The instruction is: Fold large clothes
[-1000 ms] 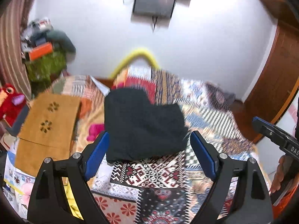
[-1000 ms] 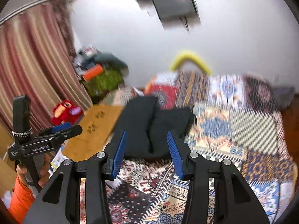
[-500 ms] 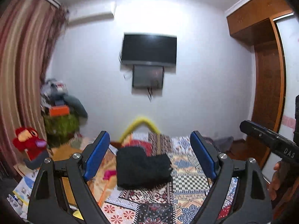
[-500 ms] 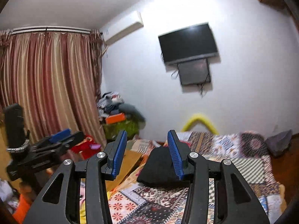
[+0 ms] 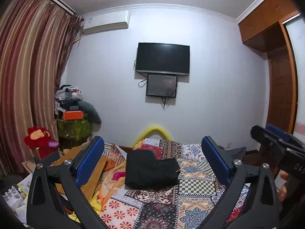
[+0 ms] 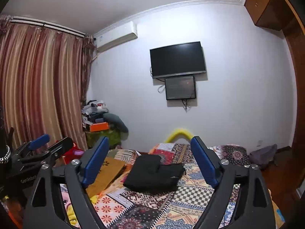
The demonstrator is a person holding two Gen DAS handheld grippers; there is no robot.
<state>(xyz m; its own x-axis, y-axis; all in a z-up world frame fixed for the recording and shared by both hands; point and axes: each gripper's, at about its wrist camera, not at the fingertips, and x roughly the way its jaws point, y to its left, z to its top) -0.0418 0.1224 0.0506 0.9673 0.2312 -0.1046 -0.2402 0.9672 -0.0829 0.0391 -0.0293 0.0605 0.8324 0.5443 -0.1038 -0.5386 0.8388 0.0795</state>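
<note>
While both grippers point almost level across the room, the black garment (image 5: 151, 169) lies folded on the patchwork bedspread (image 5: 192, 189), near the middle of the bed, well apart from either tool. It looks soft, limp and light: a thick stack of layers with one narrower part lying on top at the far left. It likely slumps and unfolds if lifted by one corner. Best hold, by my guess: pinch through all layers at the two near corners, or slide under the near edge. Fabric looks matte, not slippery, not fragile.

The left gripper (image 5: 152, 160) has just been opening and stands very wide, nothing between the blue pads (image 5: 89, 158), touching nothing. The right gripper (image 6: 150, 160) has also just been opening, jaws wide apart, empty, clear of the cloth. Each tool shows at the edge of the other's view. Fold looks done or close to done; the garment sits untouched.
</note>
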